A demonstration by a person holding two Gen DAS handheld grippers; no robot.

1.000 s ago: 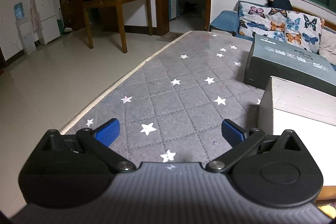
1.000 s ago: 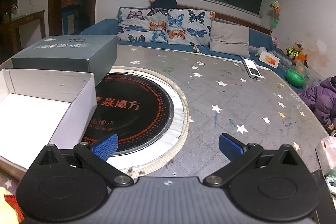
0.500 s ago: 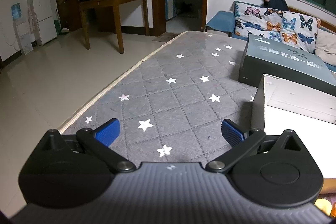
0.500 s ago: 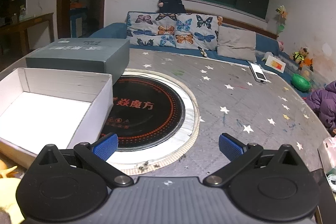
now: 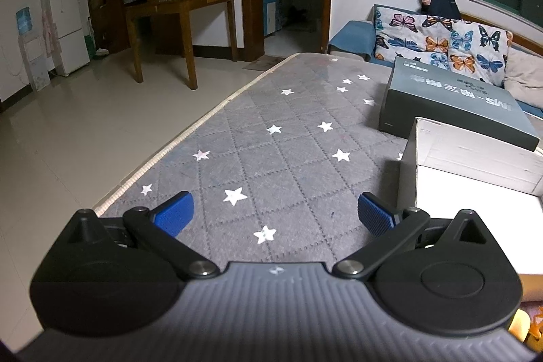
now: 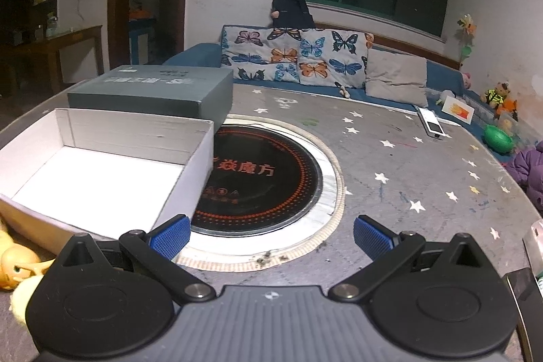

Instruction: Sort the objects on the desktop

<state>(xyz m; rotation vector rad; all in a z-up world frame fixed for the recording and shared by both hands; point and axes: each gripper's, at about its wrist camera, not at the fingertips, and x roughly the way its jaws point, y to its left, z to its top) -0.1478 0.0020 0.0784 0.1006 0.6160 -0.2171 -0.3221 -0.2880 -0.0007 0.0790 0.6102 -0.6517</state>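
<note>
An open white cardboard box (image 6: 101, 172) sits empty on the grey star-patterned table (image 6: 390, 158), and its corner shows at the right of the left wrist view (image 5: 475, 172). A yellow toy duck (image 6: 20, 263) lies on the table just in front of the box at the lower left. My right gripper (image 6: 269, 234) is open with nothing between its blue pads, hovering over the rim of a round black cooktop (image 6: 261, 182). My left gripper (image 5: 273, 214) is also open and empty, above bare table left of the box.
A dark grey closed box (image 6: 152, 94) stands behind the white one. A white remote (image 6: 431, 122), a card and a green toy (image 6: 497, 138) lie at the table's far right. The table's left edge (image 5: 163, 155) drops to the floor. A sofa with butterfly cushions (image 6: 298, 56) lines the back.
Both grippers have drawn back and risen a little, so more of the white box and the yellow duck have come into the right wrist view. Both stay open.
</note>
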